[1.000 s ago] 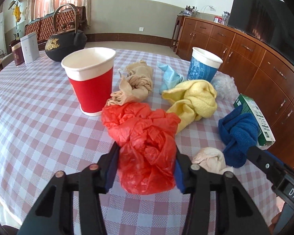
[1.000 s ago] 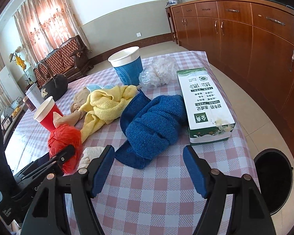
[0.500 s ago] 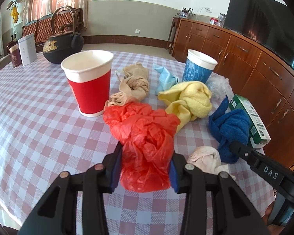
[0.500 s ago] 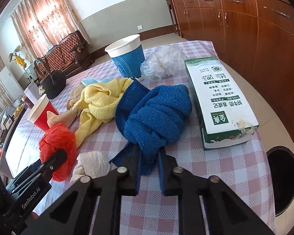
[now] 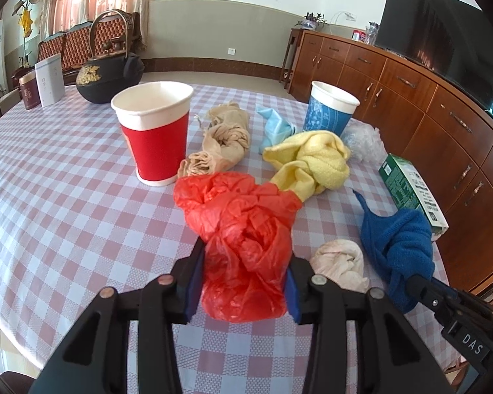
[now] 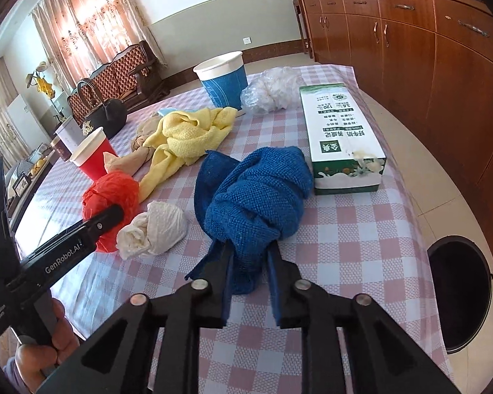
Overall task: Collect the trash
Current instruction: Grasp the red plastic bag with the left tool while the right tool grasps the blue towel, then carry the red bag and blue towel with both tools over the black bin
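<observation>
a: what is held at this moment?

b: the red plastic bag (image 5: 243, 246) is clamped between the pads of the left gripper (image 5: 243, 282), low over the checked tablecloth (image 5: 65, 197). a bunched blue cloth (image 6: 256, 193) is between the fingers of the right gripper (image 6: 249, 282), whose jaws are opening slightly while the pads are seen pressed on the fabric.

a: where is the trash meant to be taken?

b: a dark bin (image 6: 460, 292) is seen on the floor just past the table's edge, on the right side.

a: how is the step best done?

b: it is judged that the bag should be lifted straight up before being swung across, so the red cup (image 5: 154, 138) and the white crumpled wad (image 5: 341, 262) are not dragged along. the grip on the cloth looks shallow, so it should be firmed first; a loose tail could be snagged on the green carton (image 6: 341, 138).
</observation>
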Available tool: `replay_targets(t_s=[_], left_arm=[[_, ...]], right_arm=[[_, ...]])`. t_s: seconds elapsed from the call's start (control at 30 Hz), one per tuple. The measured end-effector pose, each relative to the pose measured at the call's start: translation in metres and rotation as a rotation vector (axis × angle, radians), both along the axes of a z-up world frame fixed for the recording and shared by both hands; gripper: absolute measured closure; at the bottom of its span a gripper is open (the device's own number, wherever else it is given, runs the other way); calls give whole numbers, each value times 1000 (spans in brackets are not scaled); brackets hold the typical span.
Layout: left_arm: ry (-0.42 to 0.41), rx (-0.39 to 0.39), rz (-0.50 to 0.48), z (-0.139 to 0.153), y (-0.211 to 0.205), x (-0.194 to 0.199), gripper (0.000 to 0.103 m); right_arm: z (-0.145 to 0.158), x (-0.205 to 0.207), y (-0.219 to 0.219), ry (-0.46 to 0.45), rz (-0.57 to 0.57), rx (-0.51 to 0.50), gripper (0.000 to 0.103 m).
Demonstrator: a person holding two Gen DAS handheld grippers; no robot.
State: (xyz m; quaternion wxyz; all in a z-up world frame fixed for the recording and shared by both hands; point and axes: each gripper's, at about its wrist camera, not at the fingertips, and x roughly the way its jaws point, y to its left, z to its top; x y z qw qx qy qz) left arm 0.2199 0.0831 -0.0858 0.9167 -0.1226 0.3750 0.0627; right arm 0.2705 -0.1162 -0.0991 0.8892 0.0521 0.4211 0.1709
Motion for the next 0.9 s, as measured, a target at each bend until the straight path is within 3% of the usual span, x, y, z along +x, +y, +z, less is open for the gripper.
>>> replay_targets(t_s=[0.03, 0.07, 0.1, 0.2, 0.33, 0.37, 0.47, 0.6, 0.9], left_arm=[[-3, -1, 4, 1, 0, 0, 58], [-6, 2, 6, 1, 0, -1, 55], [-6, 7, 8, 2, -1, 0, 50], [-11, 23, 26, 3, -1, 1, 35], [-9, 0, 16, 2, 2, 8, 35], [-2, -9, 12, 1, 3, 9, 36], [11, -29, 10, -3, 6, 10, 52], [-4, -53, 12, -4, 9, 6, 60], [-90, -45, 5, 18, 6, -16, 63]], right_arm=[[1, 0, -1, -5, -7, 0, 52], [2, 0, -1, -11, -14, -1, 36], [3, 1, -1, -21, -21, -2, 30], [5, 8, 3, -33, -28, -12, 30], [0, 22, 7, 6, -46, 16, 30], [-1, 24, 8, 13, -48, 28, 32], [-2, 26, 12, 5, -40, 15, 55], [-4, 24, 12, 2, -21, 23, 68], [18, 1, -1, -64, -6, 58, 74]])
